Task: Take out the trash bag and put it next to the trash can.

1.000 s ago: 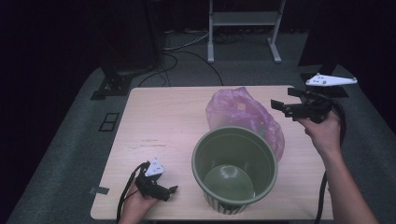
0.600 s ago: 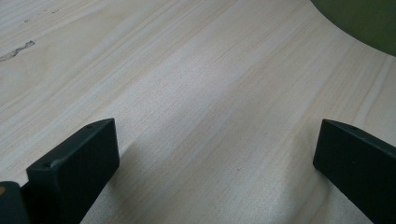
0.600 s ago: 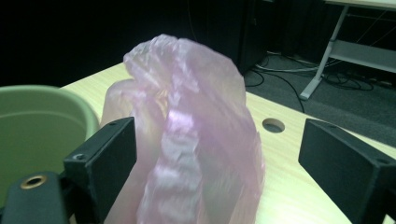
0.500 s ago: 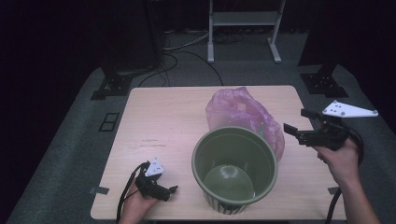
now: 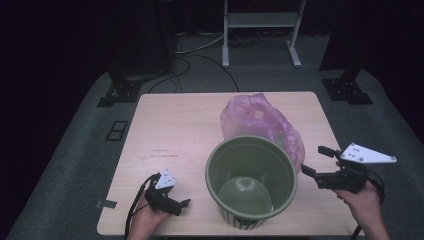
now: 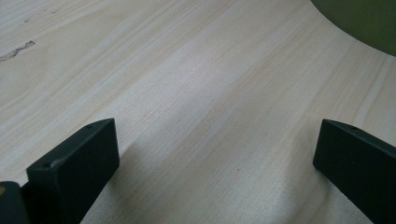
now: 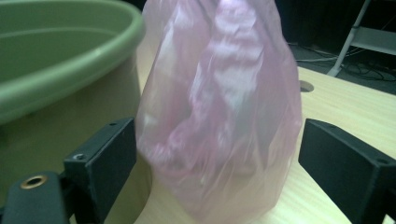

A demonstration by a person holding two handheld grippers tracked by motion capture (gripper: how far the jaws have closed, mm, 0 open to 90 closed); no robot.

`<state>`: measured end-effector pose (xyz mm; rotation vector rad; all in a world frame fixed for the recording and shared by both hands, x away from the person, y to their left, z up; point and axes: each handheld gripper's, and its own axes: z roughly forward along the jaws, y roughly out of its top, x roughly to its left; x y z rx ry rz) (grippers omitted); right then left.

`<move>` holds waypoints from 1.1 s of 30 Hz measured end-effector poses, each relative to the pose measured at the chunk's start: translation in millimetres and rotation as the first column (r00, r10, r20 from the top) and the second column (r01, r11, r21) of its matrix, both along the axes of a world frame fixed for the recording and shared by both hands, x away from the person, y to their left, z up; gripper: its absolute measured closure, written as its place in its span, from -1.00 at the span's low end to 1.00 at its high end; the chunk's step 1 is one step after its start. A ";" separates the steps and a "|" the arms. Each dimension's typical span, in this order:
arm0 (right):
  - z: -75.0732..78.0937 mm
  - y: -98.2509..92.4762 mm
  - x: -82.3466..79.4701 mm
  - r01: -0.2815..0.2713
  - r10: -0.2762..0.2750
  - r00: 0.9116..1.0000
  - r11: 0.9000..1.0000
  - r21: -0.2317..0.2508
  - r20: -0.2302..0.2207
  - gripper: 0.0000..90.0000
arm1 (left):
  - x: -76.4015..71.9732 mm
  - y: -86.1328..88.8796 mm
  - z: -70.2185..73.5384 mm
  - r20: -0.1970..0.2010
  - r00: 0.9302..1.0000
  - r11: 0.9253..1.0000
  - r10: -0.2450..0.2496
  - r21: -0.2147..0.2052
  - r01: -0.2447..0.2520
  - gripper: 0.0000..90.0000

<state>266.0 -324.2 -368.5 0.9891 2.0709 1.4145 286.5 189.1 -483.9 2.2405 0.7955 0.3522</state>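
Right claw [image 5: 316, 161], jaws apart, faces a pink plastic bag [image 7: 219, 107] beside a green bucket [image 5: 251, 180]; left claw [image 5: 182, 205] rests open on the tabletop [image 5: 175, 125].

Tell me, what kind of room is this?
Probably a recording studio or lab, not a home. A wooden table stands on grey carpet amid dark surroundings, with cables and a metal stand behind. A green bin and pink plastic bag sit on it.

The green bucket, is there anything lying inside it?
No, the green bucket is empty, its bare bottom showing in the high view, and the pink bag sits behind it on the table.
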 end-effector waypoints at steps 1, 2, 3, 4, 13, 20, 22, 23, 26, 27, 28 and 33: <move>-4.0 -0.5 -2.4 0.002 -0.002 1.000 1.000 0.002 -0.004 -0.77 | 0.0 0.0 0.0 0.000 1.000 1.000 0.000 0.000 0.000 -1.00; -9.2 -1.3 -4.9 0.001 -0.001 1.000 1.000 0.006 -0.008 -0.77 | 0.0 0.0 0.0 0.000 1.000 1.000 0.000 0.000 0.000 -1.00; -12.2 -1.7 -6.3 0.003 -0.003 1.000 1.000 0.004 -0.012 -0.77 | 0.0 0.0 0.0 0.000 1.000 1.000 0.000 0.000 0.000 -1.00; -17.1 -2.6 -8.4 0.006 -0.006 1.000 1.000 0.000 -0.016 -0.77 | 0.0 0.0 0.0 0.000 1.000 1.000 0.000 0.000 0.000 -1.00; -50.6 -9.9 -15.7 0.028 -0.030 0.996 0.999 -0.023 -0.082 -0.77 | 0.0 0.0 0.0 0.000 1.000 1.000 0.000 0.000 0.000 -1.00; -78.1 -14.3 -15.7 0.041 -0.051 0.988 0.997 -0.072 -0.147 -0.77 | -0.2 -0.1 0.0 0.000 1.000 1.000 0.002 0.000 -0.002 -1.00; -85.5 -15.0 -14.4 0.040 -0.056 0.984 0.995 -0.097 -0.169 -0.77 | -0.2 -0.1 0.0 0.000 1.000 1.000 0.002 0.000 -0.002 -1.00; -87.6 -15.0 -14.1 0.039 -0.058 0.983 0.993 -0.110 -0.173 -0.77 | -0.2 -0.1 0.0 0.000 1.000 1.000 0.002 0.000 -0.002 -1.00; -95.7 -15.1 -11.7 0.041 -0.070 0.979 0.988 -0.148 -0.193 -0.77 | -0.2 -0.1 0.0 0.000 1.000 1.000 0.002 0.000 -0.002 -1.00; -97.9 -15.1 -10.9 0.044 -0.075 0.977 0.987 -0.156 -0.201 -0.77 | -0.2 -0.1 0.0 0.000 1.000 1.000 0.002 0.000 -0.002 -1.00; -99.6 -15.5 -10.0 0.042 -0.077 0.974 0.985 -0.164 -0.214 -0.77 | -0.2 -0.1 0.0 0.000 1.000 1.000 0.002 0.000 -0.002 -1.00; -107.0 -16.5 -7.1 0.043 -0.093 0.964 0.979 -0.199 -0.247 -0.77 | -0.2 -0.1 0.0 0.000 1.000 1.000 0.002 0.000 -0.002 -1.00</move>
